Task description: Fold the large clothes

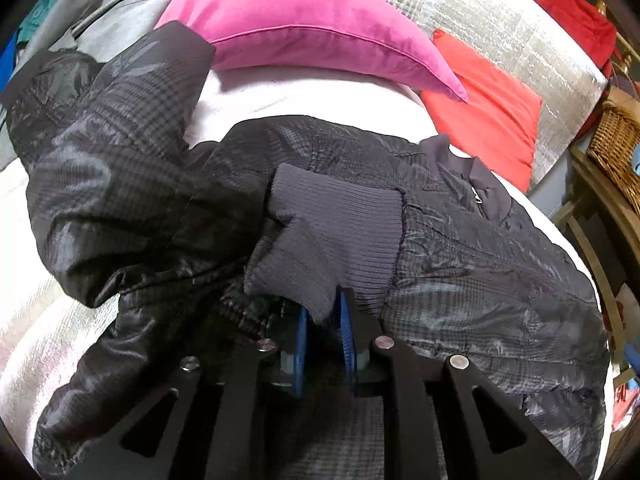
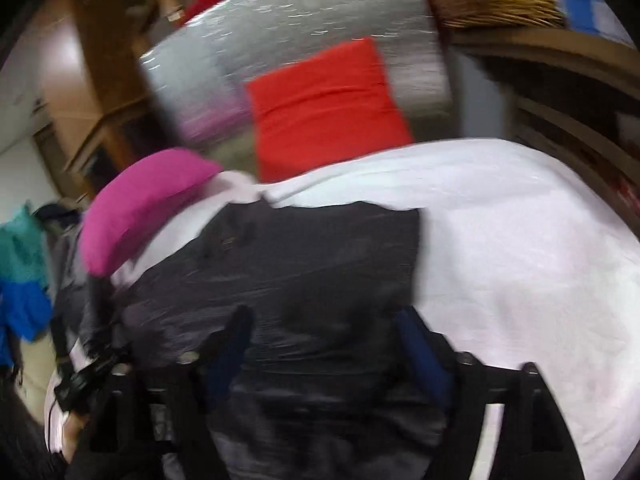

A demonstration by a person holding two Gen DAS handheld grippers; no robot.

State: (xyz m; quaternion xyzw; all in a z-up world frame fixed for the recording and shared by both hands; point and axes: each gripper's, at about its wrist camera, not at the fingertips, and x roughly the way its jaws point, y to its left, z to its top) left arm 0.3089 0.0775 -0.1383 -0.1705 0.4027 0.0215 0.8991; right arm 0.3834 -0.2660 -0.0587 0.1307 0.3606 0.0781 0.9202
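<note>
**Pinching a knit cuff, dark jacket spread on a white bed**

Lying across the white bed cover (image 1: 240, 96): a dark checked jacket (image 1: 500, 280), shiny and crumpled, filling the near and middle part of the left wrist view. Folded over its body from the left, a sleeve (image 1: 120, 184) ending in a ribbed knit cuff (image 1: 332, 224). Left gripper (image 1: 323, 320) narrowed down onto the near edge of that cuff, blue pads (image 1: 301, 336) pressing the knit from both sides. Near the jacket's far right edge, a collar with a small zip pull (image 1: 478, 197).

Right gripper (image 2: 324, 344) spread wide, blue-padded fingers (image 2: 420, 344) standing well apart above the jacket's dark fabric, nothing clamped between them. Heavily blurred, that right wrist view. To the right of the jacket there, bare white cover.

Beyond the jacket, on the far side: a pink pillow (image 1: 304, 28) resting on the cover, a red cushion (image 1: 484, 108) to its right, leaning against a silvery quilted sheet (image 1: 500, 12). At the far right edge, a wicker basket (image 1: 616, 144). At the far left, a heap of grey, teal and blue clothes (image 1: 60, 12).
</note>
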